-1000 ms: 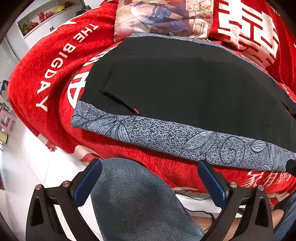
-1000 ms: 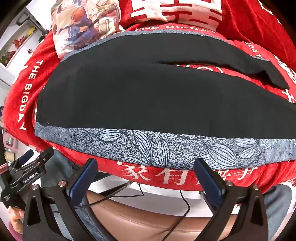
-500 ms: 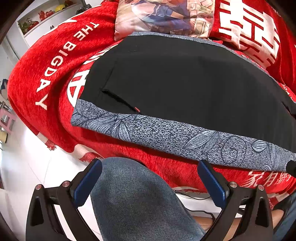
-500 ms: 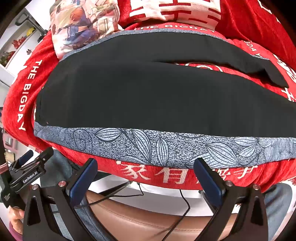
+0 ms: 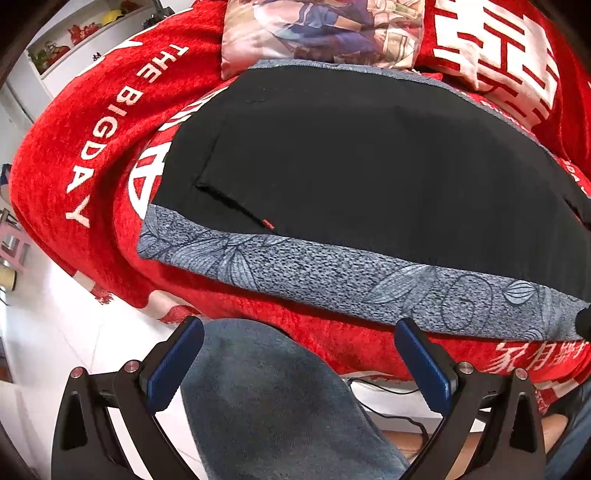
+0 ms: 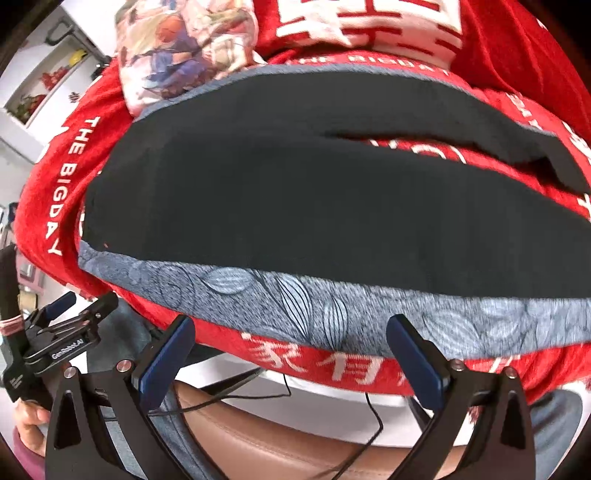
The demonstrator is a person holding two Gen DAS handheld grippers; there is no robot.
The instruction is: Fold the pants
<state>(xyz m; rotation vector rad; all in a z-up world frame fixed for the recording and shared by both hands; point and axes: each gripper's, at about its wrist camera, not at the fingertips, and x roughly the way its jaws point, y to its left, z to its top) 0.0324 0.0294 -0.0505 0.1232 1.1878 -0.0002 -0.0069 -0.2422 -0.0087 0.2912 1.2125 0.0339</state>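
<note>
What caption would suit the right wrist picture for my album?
Open right gripper poised before black pants spread flat on a red blanket, unfolded.

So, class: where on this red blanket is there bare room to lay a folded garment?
Bare red blanket lies left of the black pants, by the "THE BIGDAY" lettering. A thin strip runs below the grey leaf-print band. The far side is crowded by the printed pillow.
</note>
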